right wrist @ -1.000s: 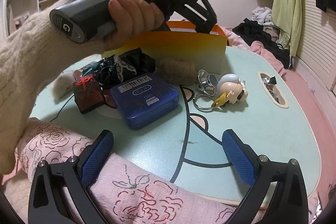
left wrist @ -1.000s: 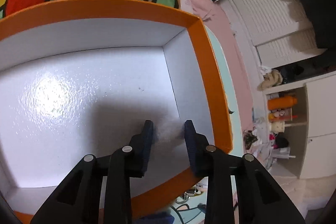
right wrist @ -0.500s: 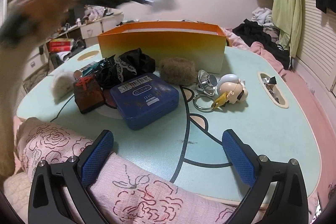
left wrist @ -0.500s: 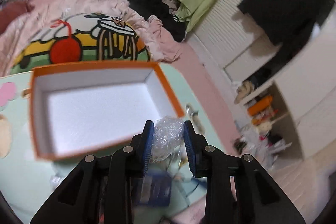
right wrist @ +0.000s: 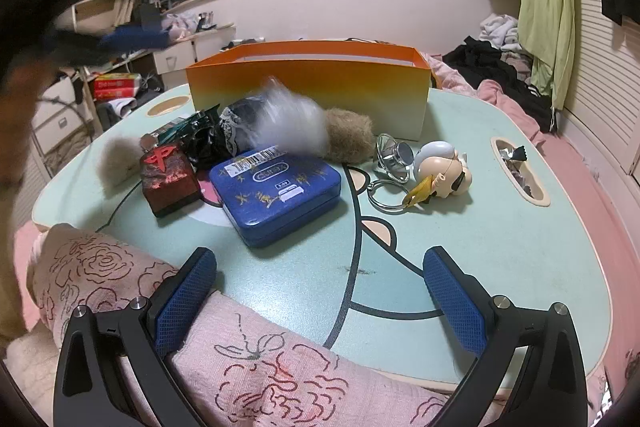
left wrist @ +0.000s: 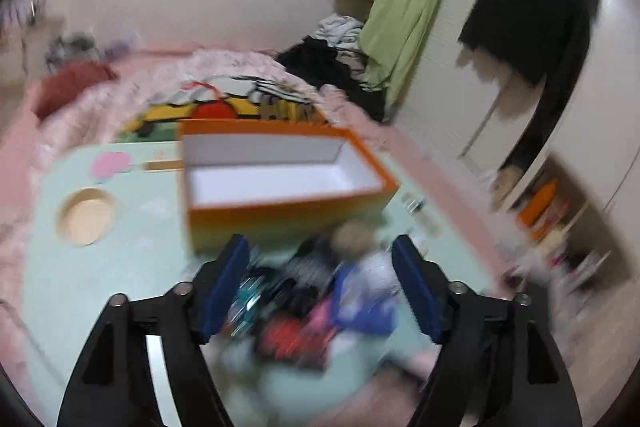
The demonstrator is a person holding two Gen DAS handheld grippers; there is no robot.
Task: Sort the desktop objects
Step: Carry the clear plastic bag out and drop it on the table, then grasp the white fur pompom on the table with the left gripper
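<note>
Orange box (left wrist: 280, 183) empty (white inside); left tool (left wrist: 322, 291) wide, nothing between.

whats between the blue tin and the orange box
In the right wrist view, a brown fur ball and a blurred white clump lie between the blue tin and orange box.

Red 中 on block (right wrist: 168, 174) (tin's label unreadable).

Motion-smeared pale clump (right wrist: 290, 125) above blurred desktop clutter (left wrist: 304, 303)
</note>
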